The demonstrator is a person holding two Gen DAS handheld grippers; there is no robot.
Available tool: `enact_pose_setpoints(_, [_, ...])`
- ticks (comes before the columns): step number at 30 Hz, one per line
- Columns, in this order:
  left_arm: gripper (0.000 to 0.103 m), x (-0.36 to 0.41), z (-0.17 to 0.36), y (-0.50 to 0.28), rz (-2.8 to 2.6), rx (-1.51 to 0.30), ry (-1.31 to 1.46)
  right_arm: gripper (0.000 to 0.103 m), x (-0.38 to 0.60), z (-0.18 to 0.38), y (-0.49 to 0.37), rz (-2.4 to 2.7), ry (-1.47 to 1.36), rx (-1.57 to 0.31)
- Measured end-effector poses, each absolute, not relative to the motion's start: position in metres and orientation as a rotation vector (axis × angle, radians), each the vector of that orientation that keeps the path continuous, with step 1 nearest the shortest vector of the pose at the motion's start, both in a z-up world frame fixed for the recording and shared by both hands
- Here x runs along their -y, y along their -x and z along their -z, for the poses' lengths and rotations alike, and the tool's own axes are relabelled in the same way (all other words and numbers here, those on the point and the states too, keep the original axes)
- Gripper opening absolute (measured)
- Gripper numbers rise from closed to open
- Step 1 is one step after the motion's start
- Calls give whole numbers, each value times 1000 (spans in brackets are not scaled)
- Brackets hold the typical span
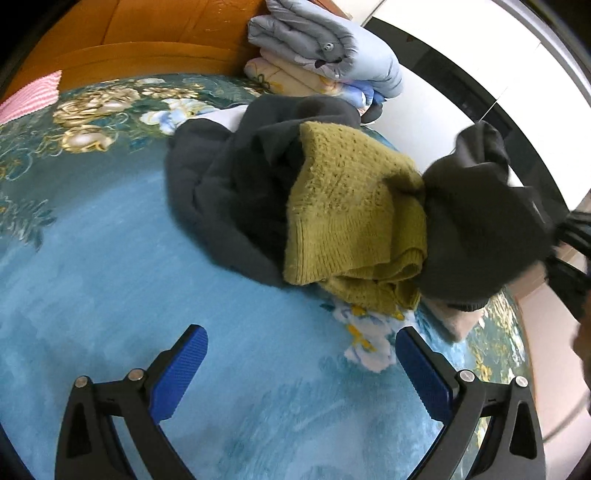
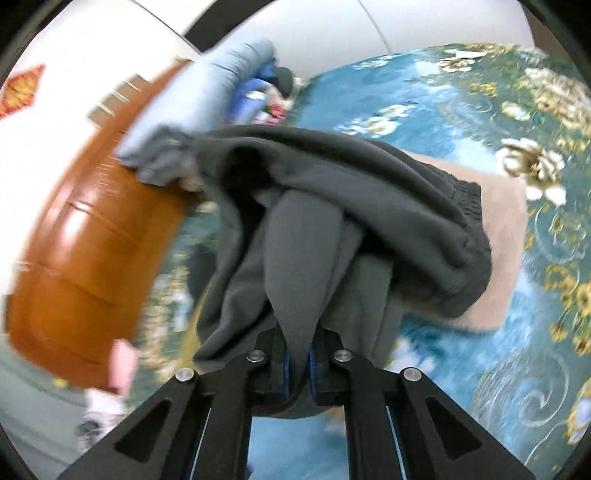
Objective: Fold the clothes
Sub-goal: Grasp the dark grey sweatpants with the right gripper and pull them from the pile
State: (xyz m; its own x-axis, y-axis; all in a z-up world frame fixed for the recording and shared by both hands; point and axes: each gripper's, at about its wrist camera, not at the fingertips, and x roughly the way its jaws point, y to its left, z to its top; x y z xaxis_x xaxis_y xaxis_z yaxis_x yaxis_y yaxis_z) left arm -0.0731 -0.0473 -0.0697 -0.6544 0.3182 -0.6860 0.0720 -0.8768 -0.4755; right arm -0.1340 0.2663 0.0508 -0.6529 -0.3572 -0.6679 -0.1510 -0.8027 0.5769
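A pile of clothes lies on the teal bedspread: a dark grey garment with an olive-yellow knit sweater draped over it. My left gripper hovers open over the bedspread in front of the pile, with nothing between its blue pads. My right gripper is shut on a fold of another dark grey garment. That garment hangs bunched above the bed, its elastic waistband at the right. In the left wrist view the lifted garment is at the pile's right.
A folded beige garment lies on the bed under the lifted one. Folded quilts are stacked against the orange wooden headboard. A pink striped cloth lies at the far left. The bed's edge runs along the right.
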Motion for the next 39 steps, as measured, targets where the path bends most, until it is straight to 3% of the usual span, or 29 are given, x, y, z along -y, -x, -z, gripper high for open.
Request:
enact_pose_setpoints(6, [103,50,49,45,-2630,722,1195,7,-272,-84,41,2518,-1146,939])
enact_pose_setpoints(14, [103,48,25,17,-2632,705,1146,7,-316,-94,-81,2593,-1259,848])
enact_pose_setpoints(19, [103,42,19,5,-2611,686,1160,7,-344,-52,-145,2582,-1512,876])
enact_pose_setpoints(26, [103,33,11,-7,-2603,613,1191,8,-374,4,-196,2532,-1665,1112])
enact_pose_setpoints(31, [103,36,9,-12,-2603,628,1201,23,-379,-19,-195,2581,-1679,973])
enact_pose_setpoints(33, [103,36,9,-12,-2607,633,1207,38,-377,-37,-196,2651,-1647,886])
enact_pose_setpoints(36, [103,34,10,-12,-2604,621,1215,43,-371,-65,-194,2781,-1546,748])
enact_pose_setpoints(38, [103,31,9,-12,-2602,600,1221,45,-365,-69,-178,2799,-1441,762])
enact_pose_setpoints(39, [103,29,9,-13,-2603,578,1224,51,-361,-62,-165,2750,-1404,822])
